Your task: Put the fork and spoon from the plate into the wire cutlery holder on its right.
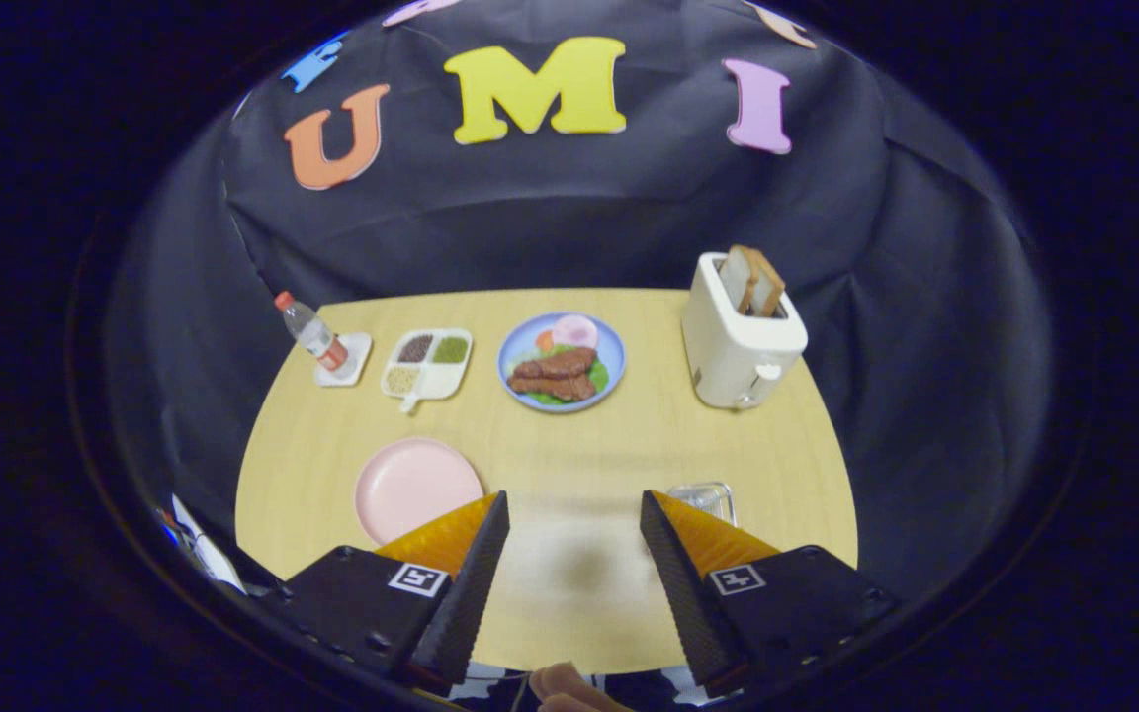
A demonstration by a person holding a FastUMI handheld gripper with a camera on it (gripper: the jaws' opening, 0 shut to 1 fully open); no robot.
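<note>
Gripper view: tongs held high above the pale wooden surface, fingers spread wide apart, nothing between them but bare wood. Pink plate just ahead and to the left, its near edge tucked behind the left finger. No fork or spoon to be made out on the plate's visible part; possibly hidden behind that finger, cannot tell. Wire cutlery holder peeking out just past the right finger's tip, mostly covered by it, so plate and holder flank the tongs on either side. Long axis of the cutlery not readable from here. Judging by this: leftward swing and descent toward the plate called for first, then a carry across to the right. Further back, well apart: blue plate of food, white toaster, divided tray, bottle.
</note>
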